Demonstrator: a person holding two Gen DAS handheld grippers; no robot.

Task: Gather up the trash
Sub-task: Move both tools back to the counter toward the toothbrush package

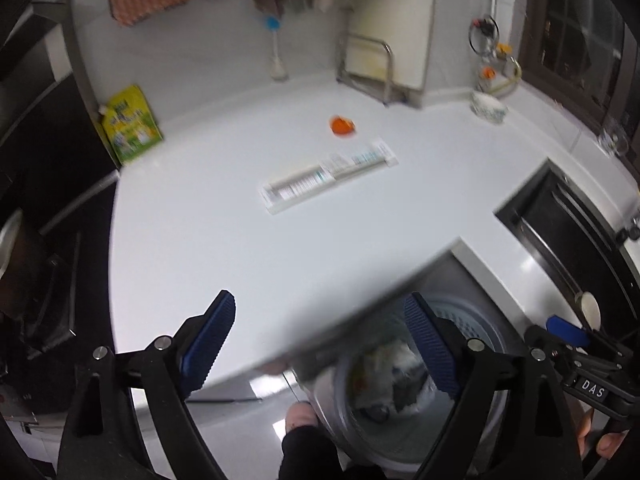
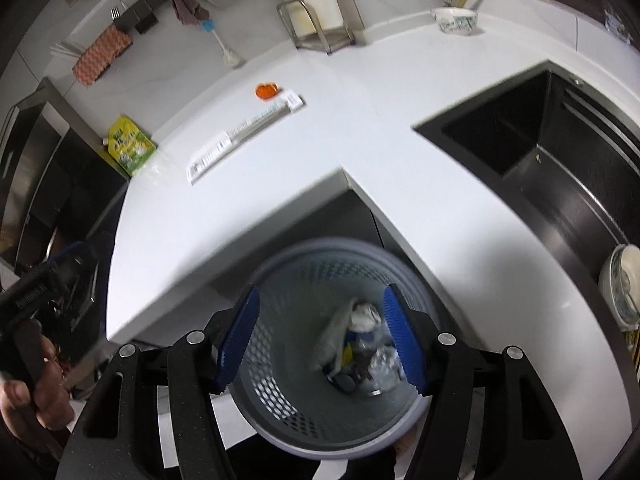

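A grey perforated trash bin [image 2: 320, 360] stands on the floor under the corner of the white counter [image 2: 248, 200]; crumpled paper and wrappers [image 2: 360, 344] lie inside. My right gripper [image 2: 320, 340] is open and empty right above the bin. My left gripper [image 1: 320, 344] is open and empty over the counter's front edge, the bin [image 1: 400, 380] below its right finger. On the counter lie a long white toothpaste box [image 1: 330, 176] [image 2: 244, 136], a small orange wrapper [image 1: 342, 125] [image 2: 267, 91] and a yellow-green pouch [image 1: 132, 124] [image 2: 130, 148].
A black sink [image 2: 560, 160] is set in the counter at the right. A patterned bowl [image 2: 456, 20] and a metal rack [image 2: 316, 28] stand at the back. A stove [image 1: 40, 280] lies to the left. A bottle brush [image 1: 276, 52] leans on the wall.
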